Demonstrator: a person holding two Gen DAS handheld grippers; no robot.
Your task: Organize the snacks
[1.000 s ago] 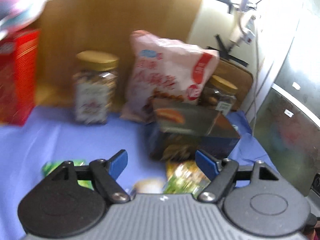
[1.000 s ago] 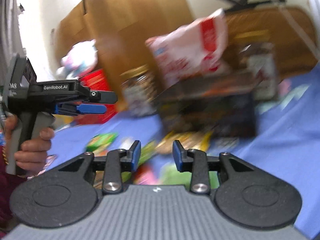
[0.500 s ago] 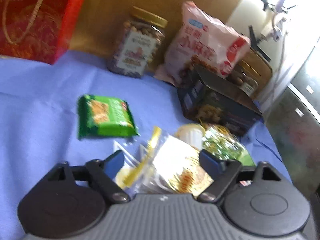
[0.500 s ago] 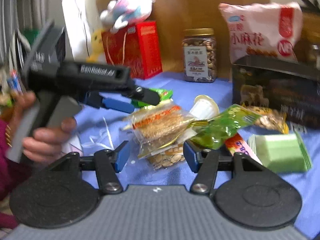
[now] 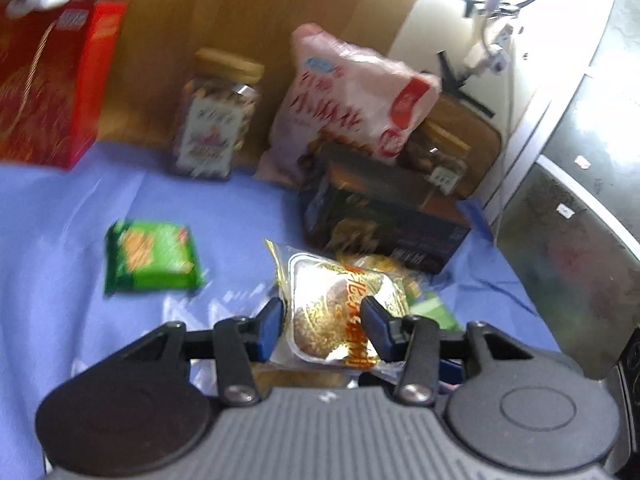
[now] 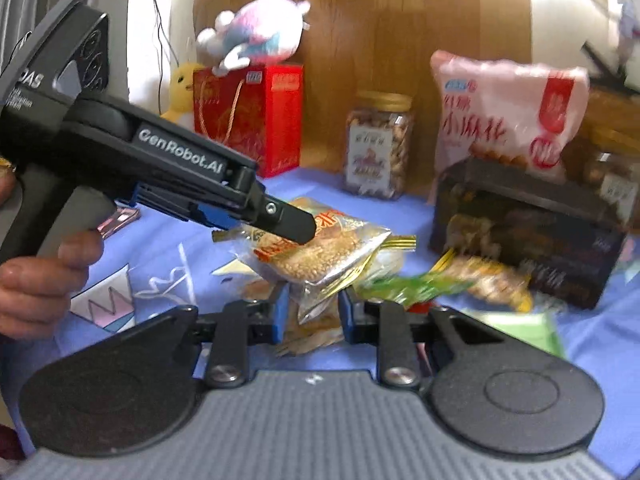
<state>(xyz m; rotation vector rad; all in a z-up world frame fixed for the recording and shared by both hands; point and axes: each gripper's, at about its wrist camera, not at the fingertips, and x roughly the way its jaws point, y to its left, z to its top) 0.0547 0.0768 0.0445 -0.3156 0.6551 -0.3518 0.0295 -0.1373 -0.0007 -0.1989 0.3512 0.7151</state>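
A clear gold-printed pastry packet (image 5: 332, 312) sits between the blue pads of my left gripper (image 5: 322, 326), which is shut on it and holds it above the blue cloth; it also shows in the right wrist view (image 6: 320, 252). My right gripper (image 6: 312, 312) has its jaws closed on the lower corner of the same packet. A pile of small snack packets (image 6: 420, 284) lies on the cloth under it. A green biscuit packet (image 5: 150, 256) lies apart to the left.
At the back stand a red gift box (image 5: 52, 92), a nut jar (image 5: 216, 116), a pink snack bag (image 5: 356, 96) and a dark box (image 5: 380, 216). A plush toy (image 6: 256, 32) sits on the red box. A second jar (image 6: 612, 176) stands at the right.
My left gripper has closed on the pastry packet and raised it from the pile. My right gripper has narrowed onto the packet's lower corner.
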